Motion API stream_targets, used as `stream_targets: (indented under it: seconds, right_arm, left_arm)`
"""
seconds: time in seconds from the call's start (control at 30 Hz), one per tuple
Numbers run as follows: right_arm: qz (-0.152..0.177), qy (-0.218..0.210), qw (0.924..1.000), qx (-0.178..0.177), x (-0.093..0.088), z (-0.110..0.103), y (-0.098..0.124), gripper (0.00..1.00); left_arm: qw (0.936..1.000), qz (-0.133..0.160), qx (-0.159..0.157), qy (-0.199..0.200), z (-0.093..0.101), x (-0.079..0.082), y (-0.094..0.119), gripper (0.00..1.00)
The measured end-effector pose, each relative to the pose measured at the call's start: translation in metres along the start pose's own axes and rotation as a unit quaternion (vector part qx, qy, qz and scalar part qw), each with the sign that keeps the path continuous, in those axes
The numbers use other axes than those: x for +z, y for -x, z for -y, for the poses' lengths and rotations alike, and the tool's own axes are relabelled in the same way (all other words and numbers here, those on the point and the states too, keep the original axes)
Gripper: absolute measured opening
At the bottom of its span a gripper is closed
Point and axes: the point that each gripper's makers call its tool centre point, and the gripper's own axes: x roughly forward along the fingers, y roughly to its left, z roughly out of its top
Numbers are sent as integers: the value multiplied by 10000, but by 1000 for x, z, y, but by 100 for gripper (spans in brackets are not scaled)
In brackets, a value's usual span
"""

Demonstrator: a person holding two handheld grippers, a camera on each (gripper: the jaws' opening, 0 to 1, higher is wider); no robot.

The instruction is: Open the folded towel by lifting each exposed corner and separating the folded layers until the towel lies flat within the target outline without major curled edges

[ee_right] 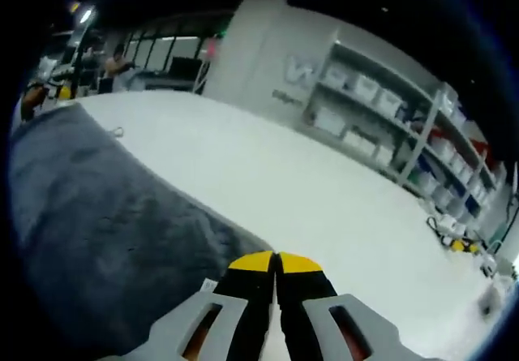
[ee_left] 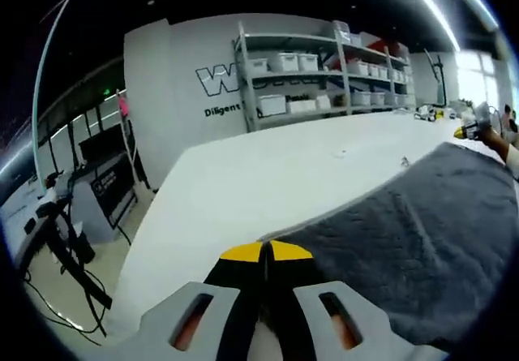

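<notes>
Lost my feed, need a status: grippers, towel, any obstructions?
Left gripper shut at a corner of the grey towel. Right gripper shut at another towel corner. Towel spread on the white table; nothing in the way.

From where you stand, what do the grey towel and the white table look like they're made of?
Towel: looks like soft terry or microfibre cloth, dark grey and matte, with a fuzzy, napped pile. Table: a smooth white top, flat with a slight sheen; possibly laminate or a fitted cover, I can't tell which.
</notes>
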Motion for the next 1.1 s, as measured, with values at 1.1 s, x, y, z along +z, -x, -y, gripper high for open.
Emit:
stream_targets:
  seconds: [1.1]
  right_arm:
    - [436, 80, 9988, 201, 9, -32, 50, 0]
  left_arm:
    - [9956, 610, -440, 562, 60, -5, 70, 1]
